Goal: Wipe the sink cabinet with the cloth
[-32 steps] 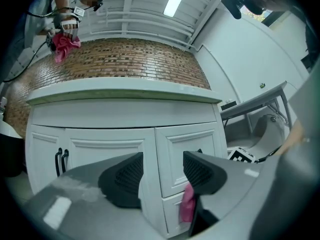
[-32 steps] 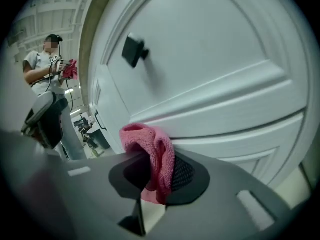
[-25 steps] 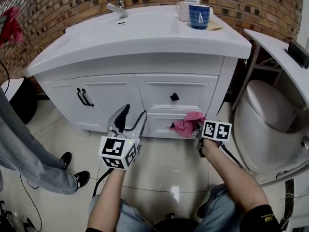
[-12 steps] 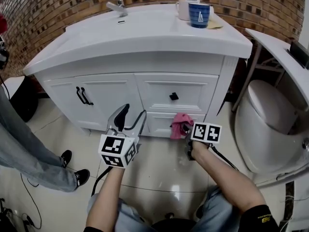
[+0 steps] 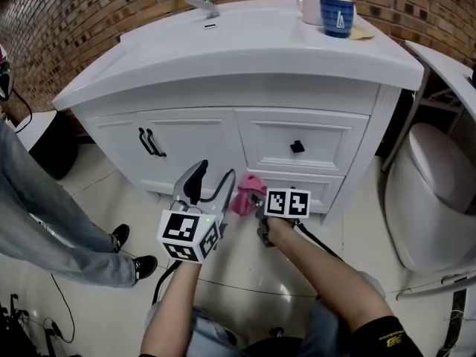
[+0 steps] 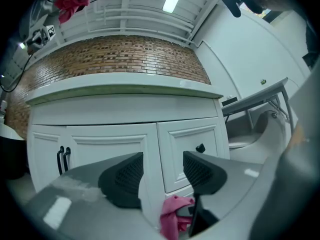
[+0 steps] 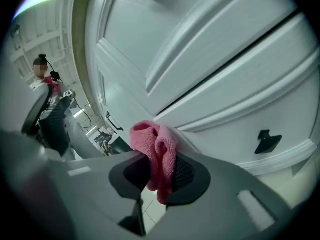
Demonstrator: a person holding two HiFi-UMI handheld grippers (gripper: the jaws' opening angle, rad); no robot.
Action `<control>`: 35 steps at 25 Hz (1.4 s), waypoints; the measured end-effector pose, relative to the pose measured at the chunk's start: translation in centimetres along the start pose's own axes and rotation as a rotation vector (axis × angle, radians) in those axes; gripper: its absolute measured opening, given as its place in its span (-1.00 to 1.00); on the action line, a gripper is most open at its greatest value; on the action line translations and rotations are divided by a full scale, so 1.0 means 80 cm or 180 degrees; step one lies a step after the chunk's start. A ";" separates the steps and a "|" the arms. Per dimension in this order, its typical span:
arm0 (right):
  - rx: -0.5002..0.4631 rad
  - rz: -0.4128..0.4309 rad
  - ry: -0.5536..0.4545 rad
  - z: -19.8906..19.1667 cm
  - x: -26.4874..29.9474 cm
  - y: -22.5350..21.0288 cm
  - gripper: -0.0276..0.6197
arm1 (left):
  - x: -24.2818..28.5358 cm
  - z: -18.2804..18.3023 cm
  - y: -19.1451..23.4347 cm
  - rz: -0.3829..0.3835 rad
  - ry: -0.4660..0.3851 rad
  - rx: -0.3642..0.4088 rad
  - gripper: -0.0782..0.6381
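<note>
The white sink cabinet (image 5: 223,136) has a double door with black handles (image 5: 151,143) on the left and two drawers with black knobs (image 5: 297,146) on the right. My right gripper (image 5: 256,199) is shut on a pink cloth (image 5: 248,193) and presses it against the lower drawer's left part, near the centre post. In the right gripper view the pink cloth (image 7: 157,151) bunches between the jaws against the drawer front (image 7: 225,74). My left gripper (image 5: 208,184) hangs open and holds nothing, just left of the cloth. From the left gripper view the cloth (image 6: 172,216) shows low down.
A tap (image 5: 202,1), two mugs (image 5: 336,15) and a soap bottle stand on the countertop. A white toilet (image 5: 435,192) is at the right. A person's legs and black shoes (image 5: 126,251) are at the left. The floor is glossy tile (image 5: 245,274).
My right gripper has slid the cloth leftward along the lower drawer front, towards the left gripper. The head camera has shifted, so the cabinet sits further right in view.
</note>
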State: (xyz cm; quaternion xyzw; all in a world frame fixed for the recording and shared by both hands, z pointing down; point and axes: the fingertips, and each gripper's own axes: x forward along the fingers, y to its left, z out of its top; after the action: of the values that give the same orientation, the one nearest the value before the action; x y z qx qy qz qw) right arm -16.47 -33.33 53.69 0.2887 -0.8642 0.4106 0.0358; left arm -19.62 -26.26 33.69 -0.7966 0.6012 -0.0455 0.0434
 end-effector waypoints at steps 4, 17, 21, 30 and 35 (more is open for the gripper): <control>-0.0001 -0.0236 0.0004 0.005 -0.008 -0.034 -0.73 | -0.005 -0.002 0.005 0.0008 0.0003 0.0025 -0.09; -0.0508 -0.0984 -0.0062 0.059 -0.169 -0.146 -0.73 | 0.017 0.014 -0.032 -0.0163 -0.0132 -0.0083 -0.09; -0.0522 -0.1313 -0.0156 0.072 -0.226 -0.188 -0.73 | 0.024 0.016 -0.041 -0.0202 -0.0158 -0.0127 -0.09; -0.0317 -0.1468 -0.0265 0.073 -0.256 -0.214 -0.73 | 0.029 0.010 -0.042 -0.0207 -0.0130 -0.0131 -0.09; -0.0268 -0.1359 -0.0247 0.069 -0.234 -0.200 -0.73 | 0.027 0.008 -0.039 -0.0189 -0.0118 -0.0117 -0.09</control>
State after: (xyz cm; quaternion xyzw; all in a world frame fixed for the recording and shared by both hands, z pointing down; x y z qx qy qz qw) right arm 8.53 -36.49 55.47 0.4790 -0.8005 0.3459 0.1005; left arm -15.99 -27.49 33.47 -0.8154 0.5772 -0.0210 0.0385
